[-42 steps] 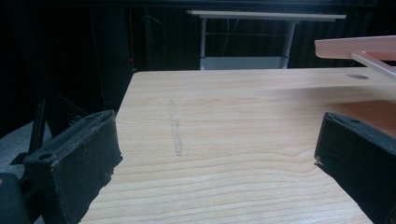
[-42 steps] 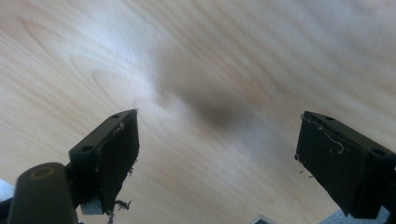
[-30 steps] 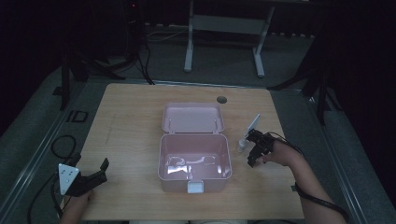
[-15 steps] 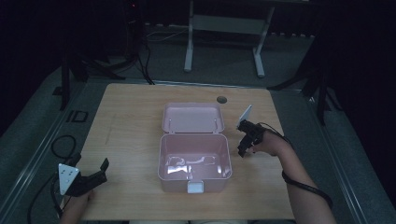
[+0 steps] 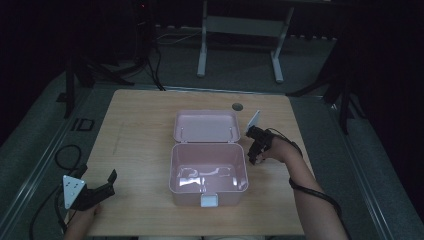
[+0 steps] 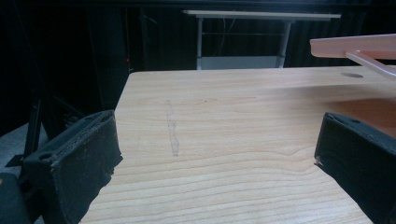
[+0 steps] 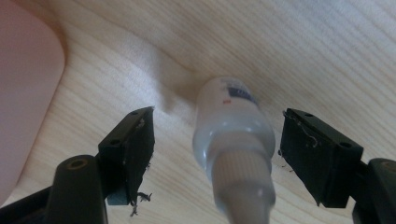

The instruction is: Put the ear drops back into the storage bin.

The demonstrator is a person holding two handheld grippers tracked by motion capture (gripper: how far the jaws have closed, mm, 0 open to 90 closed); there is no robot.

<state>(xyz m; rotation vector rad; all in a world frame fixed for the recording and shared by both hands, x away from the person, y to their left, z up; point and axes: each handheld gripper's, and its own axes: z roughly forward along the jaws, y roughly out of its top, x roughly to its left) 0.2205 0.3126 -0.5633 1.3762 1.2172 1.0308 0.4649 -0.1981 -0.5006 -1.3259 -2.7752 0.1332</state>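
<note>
Closing around a small bottle (image 7: 233, 135), right hand-held gripper (image 5: 256, 148) neared the open pink box (image 5: 208, 172).

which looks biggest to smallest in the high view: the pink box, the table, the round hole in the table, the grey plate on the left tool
1. table
2. pink box, lid open
3. grey plate on the left tool
4. round hole; it lies farther from the camera, so its rank below the plate is less sure.

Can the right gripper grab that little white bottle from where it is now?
Probably yes. The right gripper has its jaws on either side of the little white bottle, not yet pressing it; they have just been closing. Nothing lies between them and the bottle, and the pink box sits off to the side.
</note>
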